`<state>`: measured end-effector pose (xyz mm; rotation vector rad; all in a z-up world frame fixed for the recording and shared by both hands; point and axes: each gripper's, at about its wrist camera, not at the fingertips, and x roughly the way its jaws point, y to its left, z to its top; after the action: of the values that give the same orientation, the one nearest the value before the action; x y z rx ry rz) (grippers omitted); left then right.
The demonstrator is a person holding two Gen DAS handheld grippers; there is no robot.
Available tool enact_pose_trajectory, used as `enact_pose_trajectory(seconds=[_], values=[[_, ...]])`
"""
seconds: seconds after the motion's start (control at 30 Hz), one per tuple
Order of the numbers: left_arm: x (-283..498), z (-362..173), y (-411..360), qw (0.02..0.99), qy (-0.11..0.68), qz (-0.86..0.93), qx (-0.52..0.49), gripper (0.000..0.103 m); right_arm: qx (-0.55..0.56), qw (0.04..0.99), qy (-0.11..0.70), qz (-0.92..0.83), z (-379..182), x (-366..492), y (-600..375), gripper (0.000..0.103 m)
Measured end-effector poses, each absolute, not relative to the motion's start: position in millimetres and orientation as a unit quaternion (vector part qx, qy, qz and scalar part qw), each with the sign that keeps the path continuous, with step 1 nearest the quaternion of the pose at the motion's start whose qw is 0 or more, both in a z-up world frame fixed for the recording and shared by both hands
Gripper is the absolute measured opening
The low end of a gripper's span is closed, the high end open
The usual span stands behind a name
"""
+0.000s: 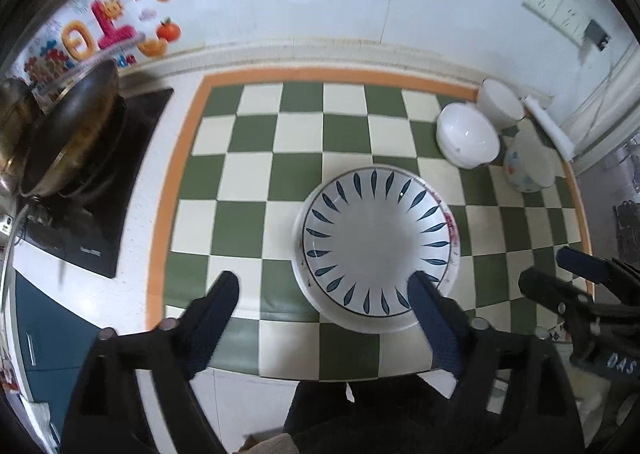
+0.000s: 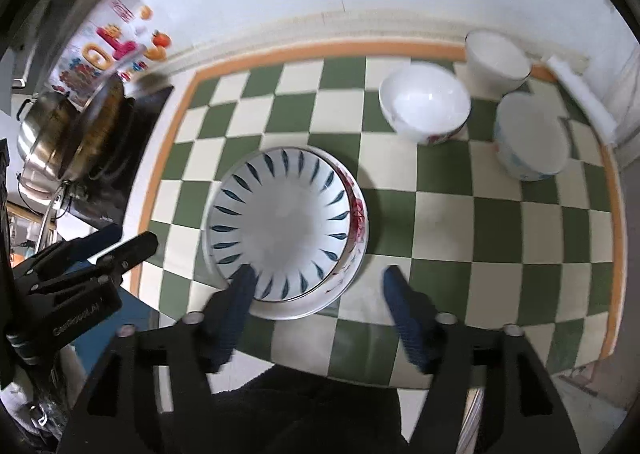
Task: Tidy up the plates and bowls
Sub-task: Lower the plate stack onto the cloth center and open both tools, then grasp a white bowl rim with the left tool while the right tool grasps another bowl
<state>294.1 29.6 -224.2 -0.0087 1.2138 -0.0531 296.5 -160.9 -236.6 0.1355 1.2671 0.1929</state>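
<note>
left tool [image 1: 322,286] wide open, empty | right tool [image 2: 318,280] likewise | both over stacked plates [image 1: 376,242]

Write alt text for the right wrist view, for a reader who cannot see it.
A blue-leaf plate sits stacked on a red-flowered plate on a green-and-cream checkered mat, with the right gripper, jaws open, hovering at its near edge. Three bowls cluster at the far right; the left gripper shows at left.

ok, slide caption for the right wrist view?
Open right gripper above stacked plates on checkered mat; three bowls behind.
</note>
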Motion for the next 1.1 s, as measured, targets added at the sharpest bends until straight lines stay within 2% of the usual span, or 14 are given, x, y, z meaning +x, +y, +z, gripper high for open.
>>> enact_pose_trajectory(seconds=[0.03,0.13,0.2,0.67,0.9,1.1], values=[[288.6,-215.2,31.7,0.827,0.562,-0.028,-0.006,0.087,0.059,0.805,0.584,0.086,-227.4,288.8,-157.3,0.084],[275.5,-198.4,36.8,0.835,0.548,-0.038,-0.013,0.093,0.048,0.814,0.573,0.077,-210.3,272.3,-146.9,0.09],[268.0,-190.9,38.0,0.84,0.541,-0.042,-0.01,0.097,0.053,0.82,0.564,0.078,-199.1,259.9,-142.0,0.091],[232.9,-171.1,32.0,0.848,0.523,-0.078,-0.031,0.103,0.073,0.838,0.537,0.069,-166.3,210.7,-139.9,0.097],[270.4,-171.6,4.0,0.853,0.518,-0.067,-0.022,0.103,0.098,0.837,0.533,0.075,-172.0,239.0,-178.7,0.098],[344.8,-189.5,-36.0,0.853,0.519,-0.052,-0.03,0.103,0.152,0.822,0.542,0.084,-197.0,304.1,-242.5,0.098]])
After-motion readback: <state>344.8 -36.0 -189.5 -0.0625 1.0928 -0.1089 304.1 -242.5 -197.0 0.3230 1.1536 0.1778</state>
